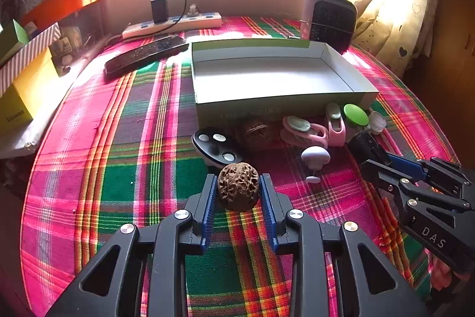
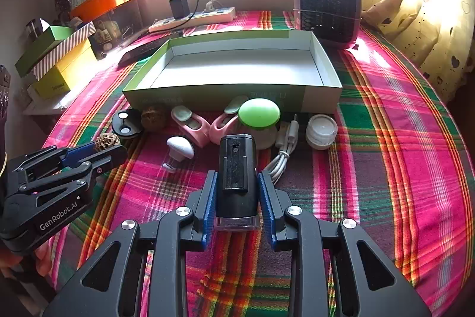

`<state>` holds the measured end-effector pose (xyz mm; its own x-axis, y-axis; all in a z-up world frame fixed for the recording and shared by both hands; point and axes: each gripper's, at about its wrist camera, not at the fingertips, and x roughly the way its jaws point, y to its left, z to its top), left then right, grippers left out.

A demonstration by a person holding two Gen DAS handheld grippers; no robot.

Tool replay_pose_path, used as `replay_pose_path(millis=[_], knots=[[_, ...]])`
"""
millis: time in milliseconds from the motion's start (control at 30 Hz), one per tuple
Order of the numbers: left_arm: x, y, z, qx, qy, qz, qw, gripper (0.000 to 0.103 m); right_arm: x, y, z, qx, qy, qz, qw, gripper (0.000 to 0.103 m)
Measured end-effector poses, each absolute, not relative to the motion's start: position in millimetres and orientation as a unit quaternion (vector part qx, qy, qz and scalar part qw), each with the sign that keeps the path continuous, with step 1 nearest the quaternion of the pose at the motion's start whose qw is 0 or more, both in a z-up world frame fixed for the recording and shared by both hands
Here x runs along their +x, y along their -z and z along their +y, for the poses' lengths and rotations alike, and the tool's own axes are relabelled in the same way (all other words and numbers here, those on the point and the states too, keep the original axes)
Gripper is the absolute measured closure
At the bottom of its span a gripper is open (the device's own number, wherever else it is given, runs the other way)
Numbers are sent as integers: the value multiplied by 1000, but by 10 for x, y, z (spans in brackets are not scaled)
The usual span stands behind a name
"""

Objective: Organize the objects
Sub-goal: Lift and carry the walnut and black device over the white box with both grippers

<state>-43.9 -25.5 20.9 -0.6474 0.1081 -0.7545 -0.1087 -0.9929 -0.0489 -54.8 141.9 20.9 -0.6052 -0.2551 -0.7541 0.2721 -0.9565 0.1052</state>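
Observation:
My left gripper (image 1: 238, 186) is shut on a brown walnut (image 1: 238, 187), held over the plaid cloth. My right gripper (image 2: 236, 183) is shut on a black device with a clear end (image 2: 236, 174). In the right wrist view the left gripper (image 2: 101, 149) shows at the left with the walnut (image 2: 106, 141) in it. Ahead lies an open white and green box (image 2: 237, 92), nothing inside it. Along its near wall lie a second walnut (image 2: 153, 116), a black oval piece (image 2: 126, 124), two pink rollers (image 2: 193, 124), a green-capped jar (image 2: 259, 113), a white mushroom knob (image 2: 179, 149), a white cable (image 2: 283, 150) and a small white jar (image 2: 321, 131).
A small heater (image 2: 328, 9) stands behind the box at the right. A power strip (image 2: 193, 18) with a charger lies by the back wall. A dark remote (image 1: 145, 54) lies left of the box. Stacked boxes (image 2: 59, 61) sit at the left, a curtain (image 2: 430, 20) at the right.

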Motion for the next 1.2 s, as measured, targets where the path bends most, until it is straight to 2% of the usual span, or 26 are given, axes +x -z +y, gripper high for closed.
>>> replay_pose_path(millis=[300,733,1200], knots=[[-532,-477,-277,-416,-906,-10,82,77,-647,-505,1485,411,898,15,157,75],[-1051,-732,-279,-412,-908,-8,79,77,-1279,-813,1598,403,902,18,157,75],[-1712,-498,-269,-439,-895,-15,71,77,-2020,-539,1570,432,888,18,160,75]])
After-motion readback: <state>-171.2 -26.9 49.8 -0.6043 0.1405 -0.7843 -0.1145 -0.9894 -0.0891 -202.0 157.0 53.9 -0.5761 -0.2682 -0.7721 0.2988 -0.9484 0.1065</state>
